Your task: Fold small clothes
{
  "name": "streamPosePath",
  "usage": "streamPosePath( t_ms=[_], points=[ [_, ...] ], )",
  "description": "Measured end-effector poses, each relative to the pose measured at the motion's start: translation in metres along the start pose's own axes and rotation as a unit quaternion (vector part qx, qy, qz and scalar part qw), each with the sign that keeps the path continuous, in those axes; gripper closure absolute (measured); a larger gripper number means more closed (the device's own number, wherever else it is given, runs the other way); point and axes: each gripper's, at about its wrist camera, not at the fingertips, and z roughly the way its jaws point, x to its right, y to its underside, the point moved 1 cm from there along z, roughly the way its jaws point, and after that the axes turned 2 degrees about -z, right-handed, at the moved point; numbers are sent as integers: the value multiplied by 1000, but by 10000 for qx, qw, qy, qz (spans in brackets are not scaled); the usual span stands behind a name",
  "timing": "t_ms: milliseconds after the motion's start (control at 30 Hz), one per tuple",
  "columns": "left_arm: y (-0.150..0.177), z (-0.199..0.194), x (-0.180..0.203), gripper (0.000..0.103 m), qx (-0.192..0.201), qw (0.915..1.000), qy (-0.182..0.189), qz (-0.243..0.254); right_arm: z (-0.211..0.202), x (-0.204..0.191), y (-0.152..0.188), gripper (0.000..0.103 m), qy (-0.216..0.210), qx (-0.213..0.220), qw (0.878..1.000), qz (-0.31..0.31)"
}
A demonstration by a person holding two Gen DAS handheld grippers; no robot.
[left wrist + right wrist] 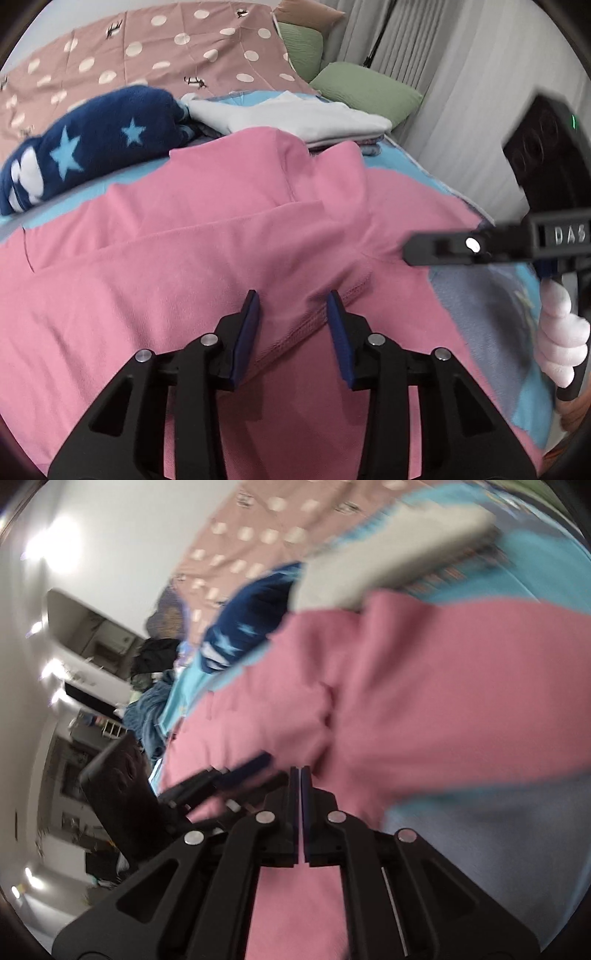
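Note:
A pink garment [207, 236] lies spread over a light blue blanket [532, 373] on the bed, with a fold across its middle. My left gripper [293, 306] is open, its blue pads on either side of a stitched hem of the pink garment. My right gripper [300, 775] is shut on an edge of the pink garment [424, 686]; that view is blurred. It also shows in the left wrist view [417, 251], coming in from the right onto the pink cloth.
Behind the pink garment lie a navy fleece with light blue stars [92, 147] and a stack of folded white clothes [295, 118]. Green pillows [365, 92] and a dotted brown bedcover [177, 48] are farther back. A curtain [443, 55] hangs at the right.

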Motion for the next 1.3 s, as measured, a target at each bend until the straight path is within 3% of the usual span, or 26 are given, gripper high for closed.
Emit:
streamPosePath(
  t_ms=[67, 100, 200, 267, 333, 367, 400, 433, 533, 600, 733, 833, 900, 967, 1000, 1033, 1100, 1200, 1300],
  points=[
    [1, 1, 5, 62, -14, 9997, -149, 174, 19, -1, 0, 100, 166, -137, 9997, -85],
    [2, 2, 8, 60, -33, 9995, -190, 242, 34, 4, 3, 102, 506, -360, 9981, -6],
    [0, 0, 8, 56, 27, 9994, -171, 296, 24, 17, 10, 102, 477, -275, 9979, 339],
    [0, -4, 6, 56, 115, 9995, -119, 264, -8, 23, 11, 98, 567, 157, 9977, 351],
    [-2, -8, 4, 56, 246, 9996, 44, 160, -58, 41, 12, 89, 926, 847, 9915, 346],
    [-3, -10, 2, 54, 309, 9994, 147, 51, -89, 61, 12, 69, 1151, 1268, 9835, 582],
    [-4, -10, 0, 48, 332, 9993, 185, -34, -109, 79, 13, 57, 1288, 1525, 9763, 835],
    [-5, -9, -1, 45, 319, 9993, 169, -136, -132, 104, 16, 57, 1465, 1790, 9653, 1211],
    [-8, -2, -7, 43, 194, 9990, 224, -331, -190, 193, 37, 59, 1858, 2408, 9139, 2690],
    [-9, 0, -7, 42, 196, 9988, 248, -380, -203, 241, 54, 59, 1802, 2561, 8852, 3440],
    [-7, -1, -6, 41, 212, 9989, 194, -362, -190, 282, 53, 59, 1231, 2804, 8703, 3857],
    [-6, -9, -10, 41, 415, 9978, 128, -504, -181, 286, 28, 60, 1514, 2879, 8722, 3653],
    [-9, -20, -18, 41, 765, 9944, 190, -700, -187, 294, 23, 99, 1673, 2860, 8689, 3678],
    [-10, -25, -27, 41, 907, 9916, 244, -887, -187, 290, 12, 100, 1530, 2927, 8683, 3700],
    [-10, -24, -32, 44, 905, 9906, 294, -978, -186, 275, 3, 100, 1435, 3018, 8742, 3522],
    [-10, -23, -36, 46, 863, 9899, 362, -1067, -184, 259, -6, 100, 1342, 3041, 8847, 3268],
    [-9, -20, -43, 56, 770, 9878, 483, -1260, -171, 207, -26, 100, 997, 2934, 9167, 2523],
    [-7, -22, -54, 56, 745, 9839, 602, -1511, -132, 112, -48, 100, 431, 2521, 9576, 1328],
    [-9, -29, -64, 56, 842, 9785, 738, -1729, -83, 18, -50, 100, 69, 2052, 9786, 97]
  ],
)
